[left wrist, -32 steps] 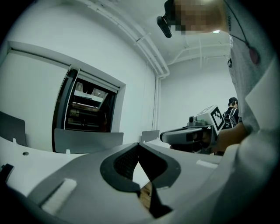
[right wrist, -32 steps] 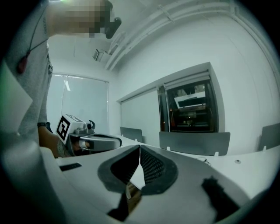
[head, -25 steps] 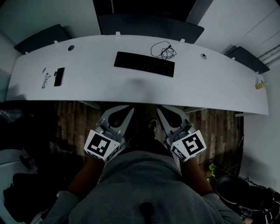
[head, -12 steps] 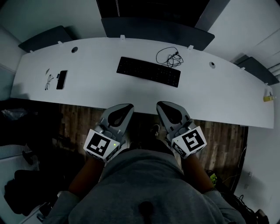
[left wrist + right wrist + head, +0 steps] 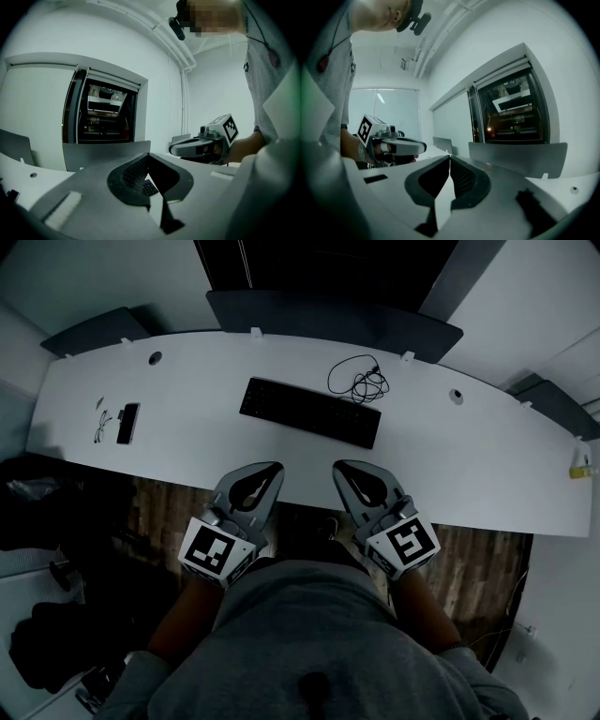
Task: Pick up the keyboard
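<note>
A black keyboard [image 5: 310,412] lies on the white desk [image 5: 178,432], slightly slanted, near its middle. My left gripper [image 5: 263,470] is shut and empty, its tips over the desk's near edge, short of the keyboard's left half. My right gripper [image 5: 347,468] is shut and empty too, just short of the keyboard's right end. In the left gripper view the jaws [image 5: 149,154] meet at the tip, and a corner of the keyboard [image 5: 149,187] shows through their gap. The right gripper view shows its jaws [image 5: 450,157] closed, with the left gripper [image 5: 393,146] beside them.
A coiled black cable [image 5: 360,381] lies behind the keyboard. A phone [image 5: 127,422] and glasses [image 5: 100,421] sit at the desk's left. A small yellow item [image 5: 580,460] is at the far right. Dark panels [image 5: 337,317] stand behind the desk, wooden floor [image 5: 169,507] below.
Both grippers have moved forward, from over the floor to the desk's near edge, closer to the keyboard. Their jaws stayed shut.
</note>
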### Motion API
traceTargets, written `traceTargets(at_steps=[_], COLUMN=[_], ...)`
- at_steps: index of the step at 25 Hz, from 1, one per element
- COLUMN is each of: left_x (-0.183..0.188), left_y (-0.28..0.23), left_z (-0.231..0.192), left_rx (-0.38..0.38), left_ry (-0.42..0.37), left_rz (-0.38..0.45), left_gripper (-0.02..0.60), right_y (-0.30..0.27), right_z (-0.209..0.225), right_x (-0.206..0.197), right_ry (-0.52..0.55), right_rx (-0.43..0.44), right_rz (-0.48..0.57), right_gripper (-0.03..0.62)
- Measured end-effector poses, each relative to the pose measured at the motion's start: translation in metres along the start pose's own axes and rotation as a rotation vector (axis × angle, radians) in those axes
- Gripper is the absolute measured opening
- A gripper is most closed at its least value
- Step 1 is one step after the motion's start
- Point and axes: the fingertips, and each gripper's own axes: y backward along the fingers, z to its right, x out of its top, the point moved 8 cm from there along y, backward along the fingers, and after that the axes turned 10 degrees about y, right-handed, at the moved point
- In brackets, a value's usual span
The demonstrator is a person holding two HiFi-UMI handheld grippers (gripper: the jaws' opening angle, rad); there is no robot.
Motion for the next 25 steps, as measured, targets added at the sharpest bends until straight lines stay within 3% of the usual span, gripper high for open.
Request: traceTargets(at_steps=[14,25], left_x=[0.008,0.003], left_y=[-0.040,-0.057], left_z=[0.001,-0.047], left_rx=[0.055,0.045], left_ry=[-0.005,0.012], left_rz=[-0.011,-0.058], left_gripper=[0.003,0.003], right_y=[-0.001,-0.034], right_z=[0.050,0.064], right_x=[-0.016,-0.030], right_ry=[-0.010,-0.047], right_rx=[0.028,-0.012], right_rz=[-0.020,-0.101], right_gripper=[0.014,0.014])
